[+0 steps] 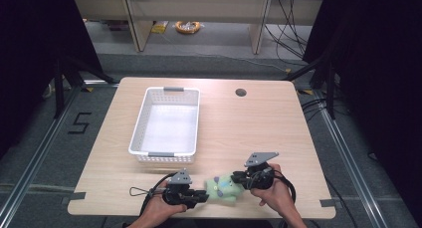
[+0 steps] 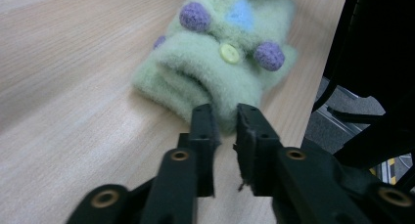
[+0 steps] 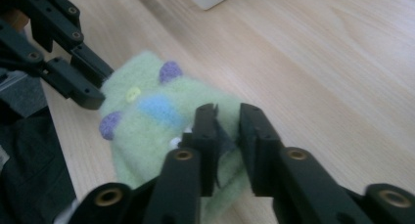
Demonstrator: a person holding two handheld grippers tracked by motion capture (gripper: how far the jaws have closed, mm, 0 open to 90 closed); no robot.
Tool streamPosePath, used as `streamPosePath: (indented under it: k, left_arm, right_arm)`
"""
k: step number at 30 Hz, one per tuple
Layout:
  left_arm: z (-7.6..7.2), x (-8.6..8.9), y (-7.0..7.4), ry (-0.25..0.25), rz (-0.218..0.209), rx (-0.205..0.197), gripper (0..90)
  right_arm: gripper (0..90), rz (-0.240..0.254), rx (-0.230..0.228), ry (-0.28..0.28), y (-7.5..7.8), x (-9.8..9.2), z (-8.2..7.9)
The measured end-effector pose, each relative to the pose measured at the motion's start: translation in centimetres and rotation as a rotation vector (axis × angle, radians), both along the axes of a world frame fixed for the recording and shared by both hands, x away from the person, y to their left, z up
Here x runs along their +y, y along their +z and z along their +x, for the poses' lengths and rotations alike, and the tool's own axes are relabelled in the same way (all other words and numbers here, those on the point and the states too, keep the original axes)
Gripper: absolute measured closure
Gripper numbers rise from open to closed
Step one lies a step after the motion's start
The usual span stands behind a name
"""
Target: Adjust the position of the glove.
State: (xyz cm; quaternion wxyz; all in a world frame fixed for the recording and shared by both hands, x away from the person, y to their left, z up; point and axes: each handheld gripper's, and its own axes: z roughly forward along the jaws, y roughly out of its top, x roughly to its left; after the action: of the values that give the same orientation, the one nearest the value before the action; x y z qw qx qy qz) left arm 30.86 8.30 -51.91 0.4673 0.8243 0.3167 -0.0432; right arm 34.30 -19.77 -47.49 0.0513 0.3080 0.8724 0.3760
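Soft green felted piece (image 2: 220, 62) with purple pompoms, a yellow button and a blue patch, lying flat near the front edge of the worktop (image 1: 259, 133), between the two grippers. Probably very light and limp: likely to sag and fold when lifted from one end, unlikely to slip from rubbered pads, nothing fragile about it. Pompoms and button poor places to pinch, being likely to pull or roll. Better taken at a thick doubled edge or a raised fold, one hold at each end so as to keep it from drooping.

Left gripper (image 2: 225, 111) at the near rim of the felt, jaws a narrow gap apart, tips just touching the fabric, nothing pinched between them.

Right gripper (image 3: 226, 111) over the opposite end, jaws likewise close together with a fold of felt in the gap; impossible to tell whether the pads press on it.

White slotted basket (image 1: 164, 154) farther back on the left, well apart from the felt, with nothing seen inside.
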Motion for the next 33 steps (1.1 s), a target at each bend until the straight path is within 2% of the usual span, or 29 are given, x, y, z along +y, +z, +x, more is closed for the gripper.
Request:
streamPosePath:
  k: [1,3,4,5,6,7,9,10,11,12,13,14,15,16,17,18,19,21,22,23,24,28,29,33]
  left_arm:
    - [0.1,0.1,0.1,0.001,-0.010,0.002,71.6]
    - [0.4,0.3,0.4,0.017,-0.016,-0.003,62.9]
    - [0.5,0.5,0.7,0.039,-0.025,-0.005,60.9]
    - [0.5,0.5,0.7,0.039,-0.025,-0.005,58.8]
    - [0.8,0.9,1.1,0.046,-0.029,-0.016,56.5]
    - [0.8,0.8,1.2,0.080,-0.042,-0.006,54.4]
    - [0.9,0.8,1.2,0.085,-0.035,-0.004,48.3]
    - [1.0,0.7,1.2,0.085,-0.038,0.019,46.2]
    - [1.0,0.7,1.2,0.085,-0.038,0.019,44.8]
    - [1.1,0.4,1.1,0.090,-0.046,0.025,44.8]
    - [1.1,0.1,1.1,0.108,-0.034,0.032,43.2]
    - [1.2,0.0,1.0,0.098,-0.043,0.047,40.6]
    - [1.4,-0.4,0.9,0.109,-0.050,0.063,40.5]
    - [1.4,-0.6,0.8,0.130,-0.048,0.059,40.5]
    - [1.4,-0.6,0.8,0.130,-0.048,0.059,40.5]
    - [1.8,-0.7,0.5,0.116,-0.036,0.084,41.2]
    - [1.8,-0.7,0.5,0.116,-0.036,0.084,41.6]
    - [2.5,-0.7,-0.1,0.151,-0.047,0.124,42.3]
    - [2.5,-0.7,-0.1,0.151,-0.047,0.124,43.6]
    - [2.6,-0.6,-0.1,0.148,-0.047,0.132,43.6]
    - [2.6,-0.5,-0.1,0.162,-0.035,0.127,45.4]
    - [2.5,-0.7,-0.3,0.140,-0.041,0.129,48.4]
    - [2.5,-0.7,-0.3,0.129,-0.043,0.132,49.3]
    - [2.5,-0.8,-0.3,0.140,-0.043,0.141,51.7]
  right_arm:
    - [70.8,0.018,0.022,-0.036,0.1,0.0,-0.3]
    - [62.5,0.025,-0.003,-0.059,0.3,-0.5,-0.4]
    - [60.8,0.037,0.003,-0.083,0.5,-0.6,-0.6]
    - [60.8,0.037,0.003,-0.083,0.5,-0.6,-0.6]
    - [57.1,0.070,-0.004,-0.077,0.8,-1.0,-1.0]
    - [55.1,0.076,-0.003,-0.115,1.0,-1.2,-1.3]
    - [52.5,0.082,-0.001,-0.127,1.1,-1.4,-1.4]
    - [47.8,0.089,0.023,-0.159,1.2,-1.5,-1.7]
    - [47.8,0.089,0.023,-0.159,1.2,-1.5,-1.7]
    - [46.4,0.100,0.044,-0.181,1.2,-1.5,-1.9]
    - [44.2,0.123,0.057,-0.189,0.9,-1.3,-1.9]
    - [42.9,0.120,0.084,-0.182,0.2,-1.2,-1.7]
    - [43.3,0.113,0.088,-0.175,0.0,-1.0,-1.6]
    - [43.5,0.095,0.090,-0.180,-0.2,-0.8,-1.6]
    - [43.5,0.095,0.090,-0.180,-0.2,-0.8,-1.6]
    - [43.6,0.088,0.106,-0.176,-0.8,-0.5,-1.5]
    - [43.6,0.088,0.106,-0.176,-0.8,-0.5,-1.5]
    - [44.8,0.059,0.124,-0.190,-1.6,-0.4,-1.3]
    - [44.9,0.076,0.147,-0.185,-2.1,-0.5,-1.2]
    - [44.9,0.076,0.147,-0.185,-2.1,-0.5,-1.2]
    - [46.3,0.110,0.184,-0.203,-2.6,-0.7,-1.1]
    - [46.8,0.116,0.190,-0.199,-2.7,-0.7,-1.2]
    - [47.2,0.112,0.189,-0.212,-2.8,-0.7,-1.2]
    - [47.9,0.141,0.206,-0.208,-3.1,-0.8,-1.2]
